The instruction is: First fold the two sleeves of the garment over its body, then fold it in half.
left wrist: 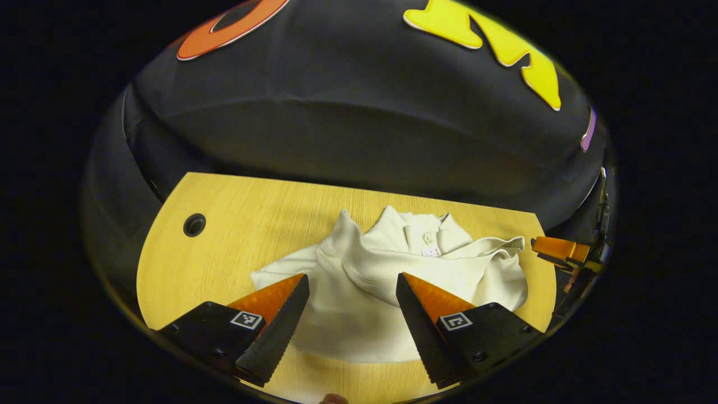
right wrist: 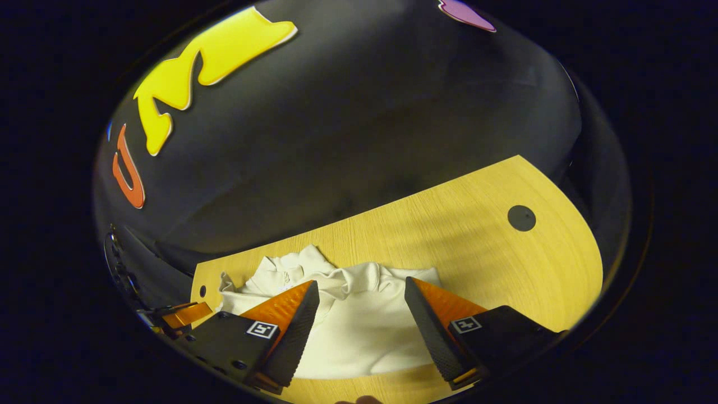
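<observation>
The garment (left wrist: 364,292), a pale collared top, lies bunched on the wooden desk (left wrist: 235,224), collar toward the booth wall and hem toward us. In the left gripper view its cloth is heaped in ridges across the chest, with one flap trailing out flat to the left side, and we cannot tell for sure which folds are the sleeves.

Our left gripper (left wrist: 352,306) hovers over the near part of the garment with its fingers spread wide and nothing between them. Our right gripper (right wrist: 362,311) hangs likewise over the cloth, fingers released and empty. Its tip also shows at the right edge of the left gripper view, beside the garment's far side.

We judge that the sleeve folds are not cleanly set, so the step in hand is to sort out a sleeve. To do it well, we should pick a single layer at a cuff or sleeve edge, not a clump. Then we lift it only a little, carry it across the chest and lay it flat before letting go. Pinching several layers risks dragging the whole body along the desk.
</observation>
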Motion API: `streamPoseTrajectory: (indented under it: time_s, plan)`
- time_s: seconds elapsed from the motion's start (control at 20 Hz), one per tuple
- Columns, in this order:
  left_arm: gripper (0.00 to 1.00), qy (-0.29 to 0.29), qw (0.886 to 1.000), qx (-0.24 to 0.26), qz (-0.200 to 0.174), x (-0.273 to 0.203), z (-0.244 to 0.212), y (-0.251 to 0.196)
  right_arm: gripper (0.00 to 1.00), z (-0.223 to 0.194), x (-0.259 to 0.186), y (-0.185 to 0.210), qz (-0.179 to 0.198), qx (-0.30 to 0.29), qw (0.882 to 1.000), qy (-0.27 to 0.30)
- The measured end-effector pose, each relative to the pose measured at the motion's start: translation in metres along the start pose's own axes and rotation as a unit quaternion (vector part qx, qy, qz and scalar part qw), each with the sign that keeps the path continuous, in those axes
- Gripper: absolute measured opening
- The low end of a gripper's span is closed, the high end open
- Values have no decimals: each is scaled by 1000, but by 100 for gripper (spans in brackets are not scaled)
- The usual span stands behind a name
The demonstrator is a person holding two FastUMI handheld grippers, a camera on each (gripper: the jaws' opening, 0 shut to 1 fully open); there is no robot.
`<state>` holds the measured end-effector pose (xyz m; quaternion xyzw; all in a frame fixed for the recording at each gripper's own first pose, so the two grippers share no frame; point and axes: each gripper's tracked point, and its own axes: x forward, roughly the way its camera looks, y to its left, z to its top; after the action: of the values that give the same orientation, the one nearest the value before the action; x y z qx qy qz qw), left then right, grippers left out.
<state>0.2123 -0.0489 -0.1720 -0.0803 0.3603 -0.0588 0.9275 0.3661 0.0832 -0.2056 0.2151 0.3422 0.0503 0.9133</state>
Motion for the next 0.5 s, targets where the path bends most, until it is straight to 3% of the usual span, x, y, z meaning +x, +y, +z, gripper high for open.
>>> streamPoseTrajectory:
  time_s: [0.05,0.1,0.35,0.4,0.5]
  plan:
    - [99,-14,1000,6,2,-14,5,-3,98,1,-12,3,3,-5,1000,-7]
    - [99,-30,999,10,5,-28,10,-6,94,3,-24,4,5,-12,1000,-13]
    - [99,-105,994,20,17,-119,26,-28,98,5,-99,5,13,-69,996,-48]
    - [99,-123,992,20,25,-139,29,-31,93,5,-117,5,12,-82,995,-56]
    - [99,-163,986,13,33,-179,34,-37,98,2,-159,8,16,-110,991,-74]
